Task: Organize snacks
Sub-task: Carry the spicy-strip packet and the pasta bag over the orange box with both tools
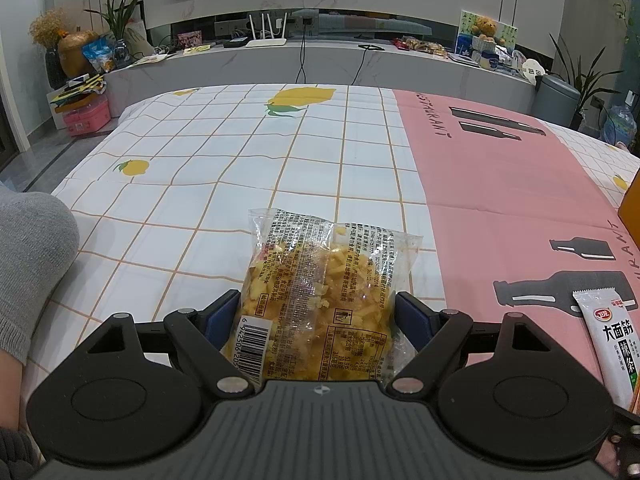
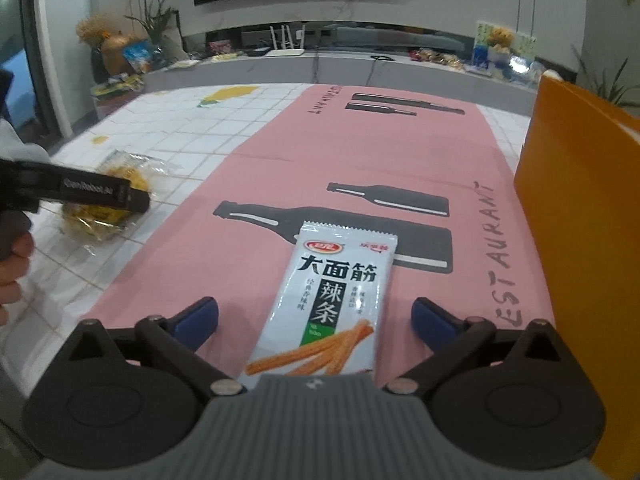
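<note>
A clear bag of yellow snack pieces (image 1: 320,280) lies on the lemon-print tablecloth (image 1: 200,168). My left gripper (image 1: 318,306) is shut on it, with a blue pad against each side of the bag. A white packet of spicy gluten strips (image 2: 332,292) lies flat on the pink part of the cloth (image 2: 360,152). My right gripper (image 2: 316,314) stands wide open around the packet, and neither pad touches it. The right wrist view also shows the yellow bag (image 2: 96,220) at the left, under one black finger (image 2: 120,196) of the left gripper. The white packet (image 1: 612,344) appears at the right edge of the left wrist view.
An orange box (image 2: 580,220) stands upright on the table just right of the right gripper. A person's grey sleeve (image 1: 32,264) is at the left. Beyond the table's far edge runs a low cabinet (image 1: 320,60) with clutter, below a wall screen.
</note>
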A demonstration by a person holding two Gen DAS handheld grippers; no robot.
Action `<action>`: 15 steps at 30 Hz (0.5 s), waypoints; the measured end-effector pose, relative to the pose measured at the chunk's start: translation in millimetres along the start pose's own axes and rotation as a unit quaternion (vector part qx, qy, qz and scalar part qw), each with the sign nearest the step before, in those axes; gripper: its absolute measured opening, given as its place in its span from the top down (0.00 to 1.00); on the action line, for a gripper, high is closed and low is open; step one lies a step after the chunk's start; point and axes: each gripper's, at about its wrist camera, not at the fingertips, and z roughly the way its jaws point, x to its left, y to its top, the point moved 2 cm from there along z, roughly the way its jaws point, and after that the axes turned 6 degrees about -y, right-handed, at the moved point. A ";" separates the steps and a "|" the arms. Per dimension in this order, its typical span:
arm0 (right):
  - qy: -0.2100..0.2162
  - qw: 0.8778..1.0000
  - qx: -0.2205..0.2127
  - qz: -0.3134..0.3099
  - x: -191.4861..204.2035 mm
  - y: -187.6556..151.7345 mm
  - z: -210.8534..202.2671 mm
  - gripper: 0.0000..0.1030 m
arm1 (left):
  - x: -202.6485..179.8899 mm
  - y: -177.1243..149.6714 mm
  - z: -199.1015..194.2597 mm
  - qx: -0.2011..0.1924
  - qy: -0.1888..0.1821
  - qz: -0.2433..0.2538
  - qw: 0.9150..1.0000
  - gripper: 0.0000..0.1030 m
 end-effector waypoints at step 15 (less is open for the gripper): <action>-0.012 0.999 -0.031 0.020 -1.6 3.4 -6.0 0.53 | 1.9 1.8 -3.0 0.013 -0.003 -0.004 1.000 0.11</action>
